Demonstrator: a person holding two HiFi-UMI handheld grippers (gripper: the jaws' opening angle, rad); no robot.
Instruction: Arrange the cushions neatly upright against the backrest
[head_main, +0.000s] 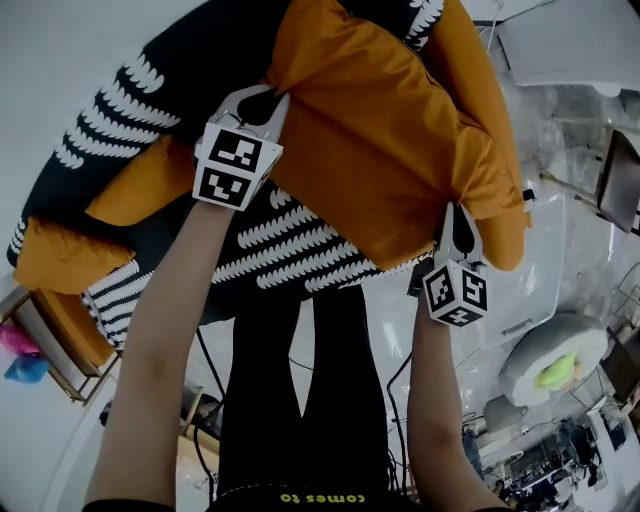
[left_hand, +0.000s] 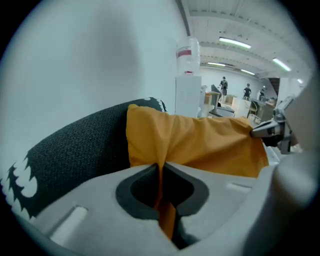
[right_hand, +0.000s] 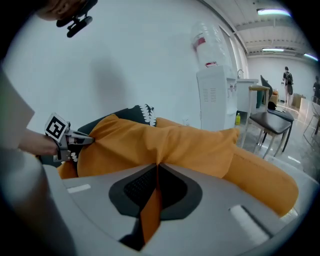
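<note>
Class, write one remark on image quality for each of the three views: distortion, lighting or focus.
Head view: strong fisheye bend, the black white-patterned sofa bowed into an arc behind the orange fabric cushion. Left gripper view: dark corners, ceiling strip lights glaring, the left tongs soft so close to the lens. Right gripper view: same dark corners, the right tongs slightly soft, the cushion beyond sharper.

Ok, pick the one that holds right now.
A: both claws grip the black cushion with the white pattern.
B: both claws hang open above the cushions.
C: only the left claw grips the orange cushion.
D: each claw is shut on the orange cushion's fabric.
D: the left claw and the right claw each show a fold of the orange cushion pinched between closed jaws.
</note>
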